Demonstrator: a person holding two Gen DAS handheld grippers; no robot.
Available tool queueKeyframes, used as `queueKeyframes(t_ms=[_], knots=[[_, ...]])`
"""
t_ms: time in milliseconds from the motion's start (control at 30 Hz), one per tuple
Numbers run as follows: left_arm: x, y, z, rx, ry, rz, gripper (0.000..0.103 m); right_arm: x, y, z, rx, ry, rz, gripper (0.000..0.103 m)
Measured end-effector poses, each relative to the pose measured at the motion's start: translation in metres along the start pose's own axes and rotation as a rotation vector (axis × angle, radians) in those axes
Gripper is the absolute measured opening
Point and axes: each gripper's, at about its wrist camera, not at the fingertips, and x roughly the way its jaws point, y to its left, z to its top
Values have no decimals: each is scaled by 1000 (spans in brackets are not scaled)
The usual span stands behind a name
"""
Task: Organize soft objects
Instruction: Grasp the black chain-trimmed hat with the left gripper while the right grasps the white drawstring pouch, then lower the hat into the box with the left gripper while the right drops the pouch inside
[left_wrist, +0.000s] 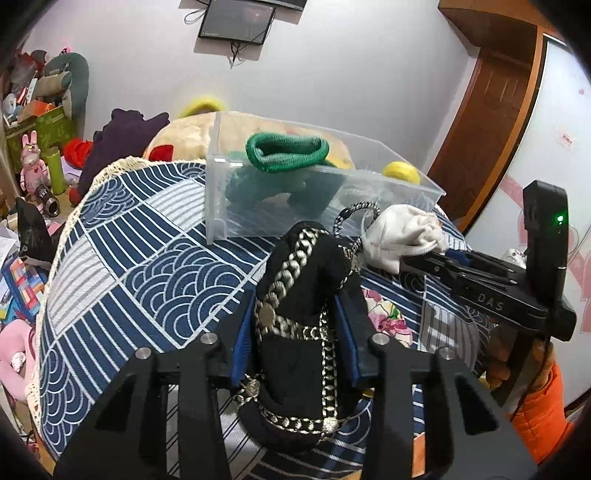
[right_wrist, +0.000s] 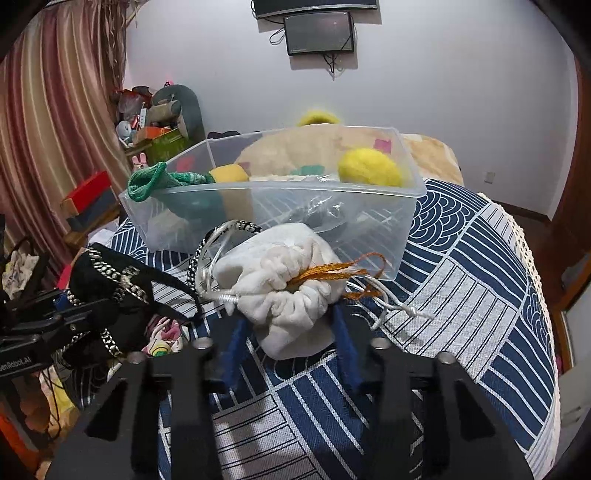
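Observation:
My left gripper is shut on a black pouch trimmed with silver chain, its blue pads pressing both sides. My right gripper is shut on a white drawstring pouch with an orange tassel. Both pouches are just above the blue-and-white patterned tablecloth, side by side, in front of a clear plastic box. The box holds a green knit piece and a yellow ball. The left wrist view shows the right gripper at the right, and the right wrist view shows the left gripper at the left.
A floral cloth lies on the table between the two grippers. Plush toys are piled behind the box. A cluttered shelf stands at the left, a wooden door at the right. An orange sleeve holds the right gripper.

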Motion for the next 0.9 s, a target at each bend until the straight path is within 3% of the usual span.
queueKeyframes(t_ms=[100, 300, 900], knots=[[-8, 1, 3, -4, -20, 0, 34, -4, 1, 2, 5, -12, 14, 26], [-24, 6, 12, -13, -63, 5, 26, -24, 4, 4, -12, -59, 0, 24], [-66, -9, 54, 43, -227, 29, 23, -60, 8, 35, -33, -200, -24, 24]])
